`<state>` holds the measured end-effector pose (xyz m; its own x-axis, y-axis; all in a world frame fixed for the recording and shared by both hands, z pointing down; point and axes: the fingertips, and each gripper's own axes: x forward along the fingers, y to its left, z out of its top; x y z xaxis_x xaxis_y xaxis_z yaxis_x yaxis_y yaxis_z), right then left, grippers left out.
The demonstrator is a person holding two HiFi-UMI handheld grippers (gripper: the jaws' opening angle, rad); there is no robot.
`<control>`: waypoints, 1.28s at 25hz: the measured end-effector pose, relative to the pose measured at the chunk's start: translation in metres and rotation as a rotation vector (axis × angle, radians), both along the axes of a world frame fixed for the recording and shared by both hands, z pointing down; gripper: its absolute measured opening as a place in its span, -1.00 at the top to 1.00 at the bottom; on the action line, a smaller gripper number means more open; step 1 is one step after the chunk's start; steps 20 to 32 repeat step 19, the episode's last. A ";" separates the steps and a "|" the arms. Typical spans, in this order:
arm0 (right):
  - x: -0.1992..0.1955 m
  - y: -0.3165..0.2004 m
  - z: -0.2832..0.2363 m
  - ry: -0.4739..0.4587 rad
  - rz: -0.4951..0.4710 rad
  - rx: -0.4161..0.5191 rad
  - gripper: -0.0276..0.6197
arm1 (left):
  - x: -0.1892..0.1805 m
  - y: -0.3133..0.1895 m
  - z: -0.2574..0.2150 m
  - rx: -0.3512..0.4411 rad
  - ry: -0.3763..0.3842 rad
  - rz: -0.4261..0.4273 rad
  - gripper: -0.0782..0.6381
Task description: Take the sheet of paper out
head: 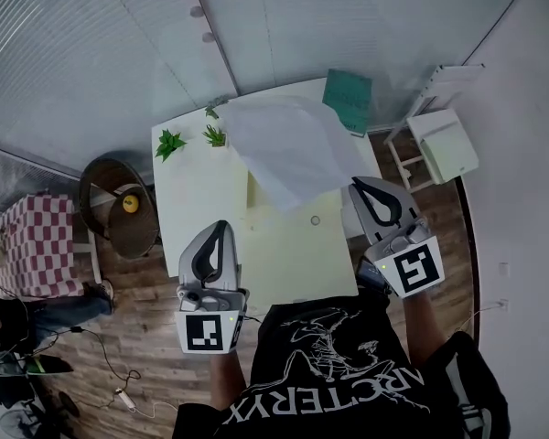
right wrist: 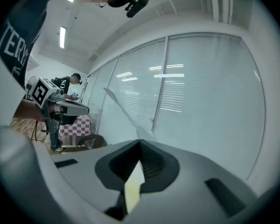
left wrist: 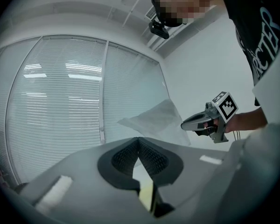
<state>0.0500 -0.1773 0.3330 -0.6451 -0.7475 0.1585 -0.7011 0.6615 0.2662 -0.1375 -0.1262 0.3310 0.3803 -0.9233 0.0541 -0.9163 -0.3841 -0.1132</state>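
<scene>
Left gripper point(head: 222, 225) sits low at the table's near-left edge, jaws closed together. Its own view shows nothing clamped at the tips. Right gripper point(head: 355, 184) is over the table's right edge, jaws pinched tight on one corner of the sheet of paper point(head: 284, 140). In the right gripper view the sheet runs up and away from the closed tips.

The sheet is up in the air, tilted, over the far half of the table point(head: 201, 208), and looks clear of the surface. I can't tell what it came out of, since no folder or sleeve is clearly visible.

Judgement: the sheet is out or nearly out, and what remains is carrying it clear.
- It is held by one corner only and is thin, so it will flop and swing. Move slowly and level, with no jerks.
- Grip must not slacken, because one corner is all that holds it.
- Its far edge hangs close to the small plants point(head: 216, 135) at the far-left corner. Swing it away from them, and from the green book point(head: 348, 101) at the far-right corner.
- The left gripper is free and could pinch the opposite edge to steady the sheet.
</scene>
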 end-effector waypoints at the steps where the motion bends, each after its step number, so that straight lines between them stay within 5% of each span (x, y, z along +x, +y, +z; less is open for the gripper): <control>1: -0.001 0.001 -0.002 -0.003 0.000 0.006 0.88 | 0.000 0.000 0.000 0.000 -0.001 0.000 0.75; 32: 0.000 -0.002 -0.010 0.013 0.001 0.025 0.88 | 0.002 -0.013 -0.010 0.045 0.005 0.011 0.75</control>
